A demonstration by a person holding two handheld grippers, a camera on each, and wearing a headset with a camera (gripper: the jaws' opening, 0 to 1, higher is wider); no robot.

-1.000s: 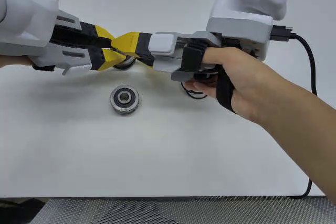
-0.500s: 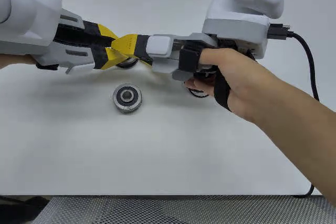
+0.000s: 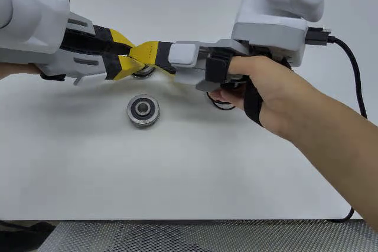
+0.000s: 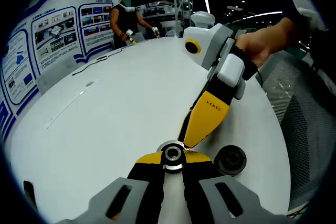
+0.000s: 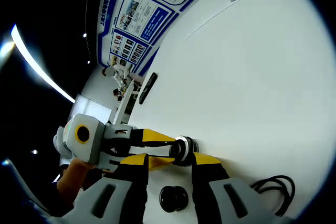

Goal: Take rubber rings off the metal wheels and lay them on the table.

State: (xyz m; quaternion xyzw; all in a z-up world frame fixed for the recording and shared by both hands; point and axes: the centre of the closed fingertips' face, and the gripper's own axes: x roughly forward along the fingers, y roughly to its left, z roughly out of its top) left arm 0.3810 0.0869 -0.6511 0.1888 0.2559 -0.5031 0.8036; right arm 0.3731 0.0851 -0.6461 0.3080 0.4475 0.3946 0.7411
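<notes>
A metal wheel (image 3: 142,71) with a black rubber ring hangs just above the white table (image 3: 177,163), held from both sides. My left gripper (image 3: 133,63) comes in from the left and is shut on the wheel (image 4: 172,156), its yellow tips pinching the sides. From the right, my right gripper (image 3: 149,62) has its yellow jaws closed on the wheel's rubber rim (image 5: 183,150). A second wheel (image 3: 143,110) with its ring on lies flat on the table just below them. Loose black rubber rings (image 3: 221,103) lie under the right hand.
A black cable (image 3: 351,81) runs from the right gripper along the table's right side. The table's front edge meets a grey mesh floor (image 3: 207,237). Far across the room a person (image 4: 127,17) stands at another bench, with posters on the wall.
Both grippers have stayed clamped on the same wheel. The pair has drifted only slightly, and the wheel on the table has not moved.
</notes>
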